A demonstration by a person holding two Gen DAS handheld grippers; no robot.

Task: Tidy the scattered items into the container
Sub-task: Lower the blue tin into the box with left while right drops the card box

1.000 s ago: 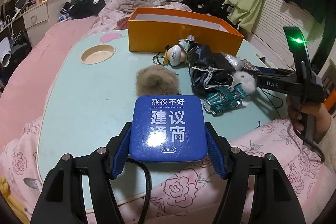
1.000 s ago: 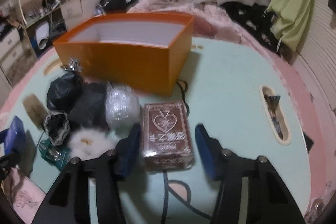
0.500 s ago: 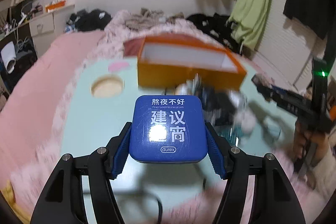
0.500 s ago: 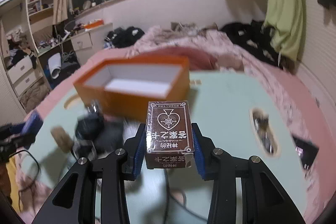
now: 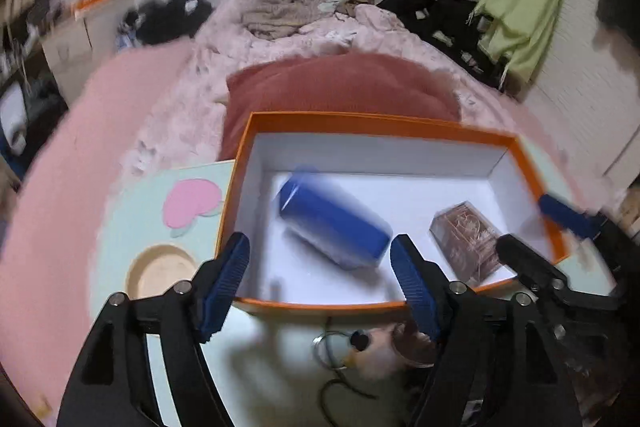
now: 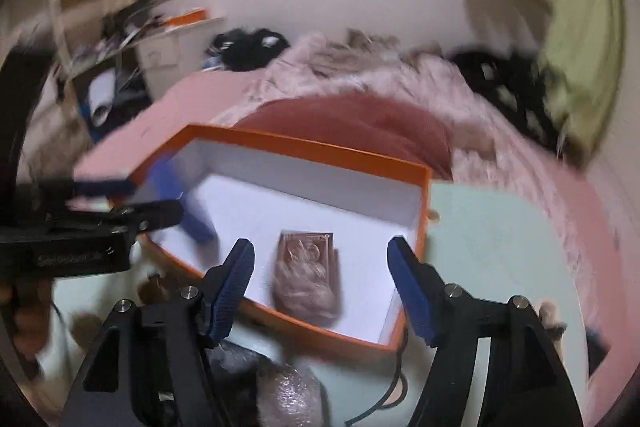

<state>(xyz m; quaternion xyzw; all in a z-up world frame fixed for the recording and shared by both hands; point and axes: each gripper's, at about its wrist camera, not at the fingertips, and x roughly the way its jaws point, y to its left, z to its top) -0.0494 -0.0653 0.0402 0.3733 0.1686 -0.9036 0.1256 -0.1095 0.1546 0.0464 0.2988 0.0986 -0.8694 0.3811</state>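
Observation:
The orange box with a white inside stands on the pale green table. A blue tin, blurred, tumbles inside it on the left. A brown card pack lies in the box on the right. My left gripper hovers over the near rim, its jaws opening with nothing pressed between the pads. My right gripper also hangs above the box, jaws opening, the card pack below them and free. Each gripper shows in the other's view, the right and the left.
Near the box's front wall lie a small toy with a ring, a black bag and a clear crinkled wrap. The table has a round recess and a pink heart. Pink bedding and clothes lie behind.
Both grippers rose and moved over the orange box. The left let go of the blue tin and the right let go of the card pack; both items dropped into the box.

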